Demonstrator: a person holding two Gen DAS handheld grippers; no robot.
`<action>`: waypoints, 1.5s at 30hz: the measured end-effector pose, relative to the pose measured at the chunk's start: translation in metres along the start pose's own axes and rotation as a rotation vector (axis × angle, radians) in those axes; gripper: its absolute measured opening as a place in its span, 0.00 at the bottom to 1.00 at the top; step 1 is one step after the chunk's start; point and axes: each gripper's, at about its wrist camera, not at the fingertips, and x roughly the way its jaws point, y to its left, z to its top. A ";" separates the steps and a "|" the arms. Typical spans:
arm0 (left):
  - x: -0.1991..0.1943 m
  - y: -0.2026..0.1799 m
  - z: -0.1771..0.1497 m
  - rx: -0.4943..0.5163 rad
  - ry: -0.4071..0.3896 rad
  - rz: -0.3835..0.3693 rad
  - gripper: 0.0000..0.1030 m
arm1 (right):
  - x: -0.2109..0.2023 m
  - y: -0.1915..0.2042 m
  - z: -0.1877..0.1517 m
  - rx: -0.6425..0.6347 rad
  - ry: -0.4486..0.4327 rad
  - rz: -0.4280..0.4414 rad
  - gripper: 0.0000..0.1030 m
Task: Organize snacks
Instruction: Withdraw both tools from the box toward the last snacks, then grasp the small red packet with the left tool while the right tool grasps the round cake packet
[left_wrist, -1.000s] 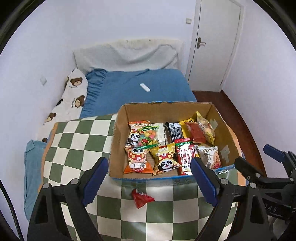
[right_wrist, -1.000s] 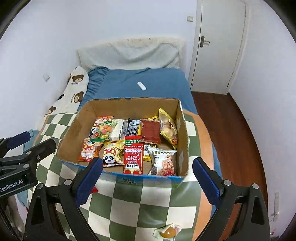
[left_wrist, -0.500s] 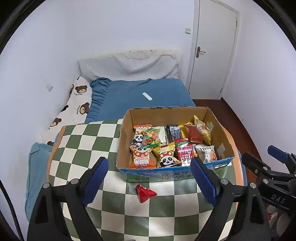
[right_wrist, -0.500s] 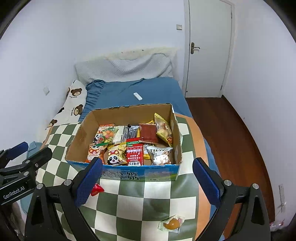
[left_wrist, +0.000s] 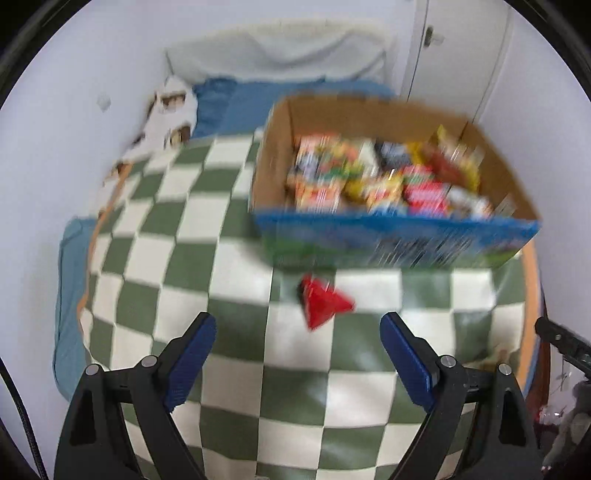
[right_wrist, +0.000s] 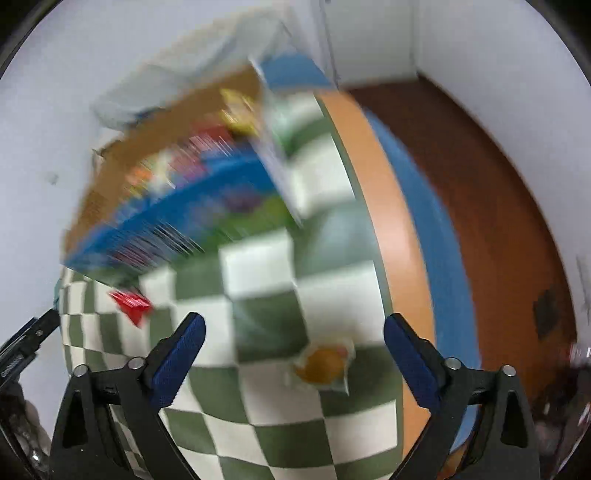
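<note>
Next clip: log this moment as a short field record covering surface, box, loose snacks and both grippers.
surface: checkered cloth, green and white
box: cardboard box, packed with snack packets, details blurred
loose snacks: red packet just in front of the box; clear packet with orange contents near the cloth's edge
left gripper: open, empty
right gripper: jaws closing, the clear packet lies between them, untouched

A blue bed, white door and, though blurred, a bear-print pillow.

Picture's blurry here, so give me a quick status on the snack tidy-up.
Left tongs open, empty; right tongs closing, empty. Red packet and orange-filled packet loose on checkered cloth, outside box. Nothing blocking.
</note>
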 end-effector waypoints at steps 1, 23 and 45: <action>0.010 0.003 -0.005 -0.004 0.026 0.011 0.88 | 0.018 -0.010 -0.006 0.033 0.043 0.021 0.76; 0.143 0.002 0.019 -0.174 0.302 -0.170 0.73 | 0.097 0.047 -0.034 -0.111 0.121 0.034 0.46; 0.136 -0.044 -0.080 -0.010 0.424 -0.229 0.43 | 0.108 0.020 -0.034 -0.023 0.229 0.070 0.53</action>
